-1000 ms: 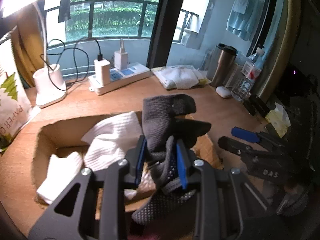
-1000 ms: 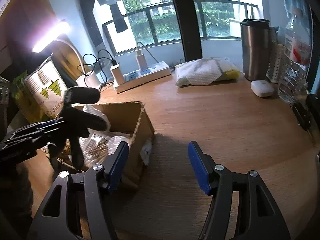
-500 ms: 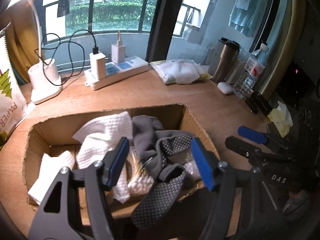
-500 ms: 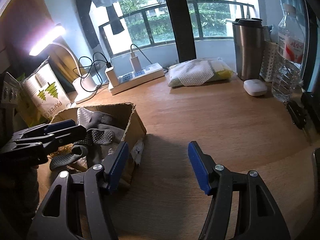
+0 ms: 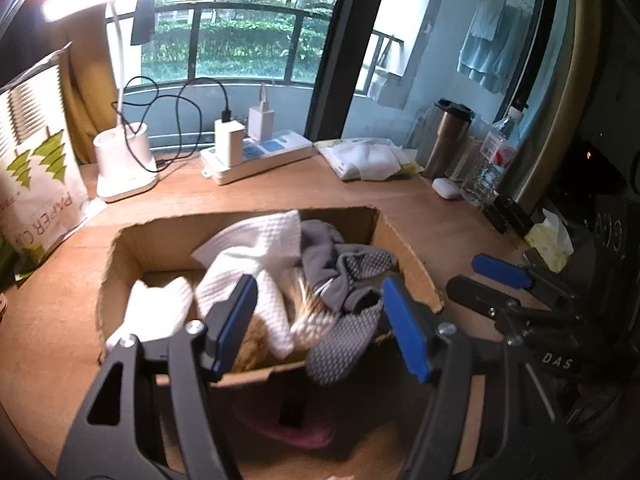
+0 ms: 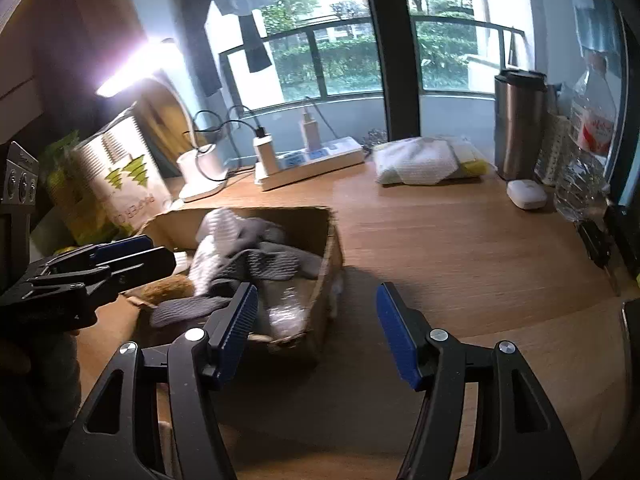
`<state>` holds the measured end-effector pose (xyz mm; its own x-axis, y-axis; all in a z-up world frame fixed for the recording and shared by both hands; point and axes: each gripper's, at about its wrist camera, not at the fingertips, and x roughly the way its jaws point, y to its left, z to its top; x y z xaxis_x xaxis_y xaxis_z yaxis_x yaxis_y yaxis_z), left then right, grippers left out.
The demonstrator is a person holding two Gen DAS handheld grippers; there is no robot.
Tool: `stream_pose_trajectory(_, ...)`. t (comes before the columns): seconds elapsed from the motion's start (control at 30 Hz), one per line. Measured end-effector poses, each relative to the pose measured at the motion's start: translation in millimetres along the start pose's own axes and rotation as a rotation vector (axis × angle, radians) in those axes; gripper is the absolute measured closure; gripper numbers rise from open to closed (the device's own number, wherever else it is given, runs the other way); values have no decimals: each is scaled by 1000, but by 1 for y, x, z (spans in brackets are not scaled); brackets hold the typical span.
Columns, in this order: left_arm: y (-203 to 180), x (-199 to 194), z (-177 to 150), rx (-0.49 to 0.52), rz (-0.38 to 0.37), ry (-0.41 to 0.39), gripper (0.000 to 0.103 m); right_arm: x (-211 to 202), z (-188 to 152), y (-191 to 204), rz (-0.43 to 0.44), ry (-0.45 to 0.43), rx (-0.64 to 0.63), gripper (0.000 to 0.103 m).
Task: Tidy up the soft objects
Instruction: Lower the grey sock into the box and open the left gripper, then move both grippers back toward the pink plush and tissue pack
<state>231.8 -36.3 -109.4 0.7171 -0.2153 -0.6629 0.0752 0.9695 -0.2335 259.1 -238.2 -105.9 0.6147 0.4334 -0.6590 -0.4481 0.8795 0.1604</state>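
The gray glove (image 5: 344,280) lies in the cardboard box (image 5: 404,248) on the counter (image 6: 460,248), one dotted finger draped over the near rim at 6 o'clock. White cloths (image 5: 248,264) fill the box toward 9 o'clock. The left gripper (image 5: 320,320) hangs above the box, its blue pads apart and empty. The right gripper (image 6: 316,328), also spread and empty, sits at the box's 3 o'clock side.
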Motion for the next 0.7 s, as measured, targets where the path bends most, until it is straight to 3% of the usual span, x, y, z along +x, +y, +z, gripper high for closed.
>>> stream_pose_trajectory(0.7, 40, -55, -57, -56, -17, -30, 36, -15, -35, 76, 2, 25, -80, 38)
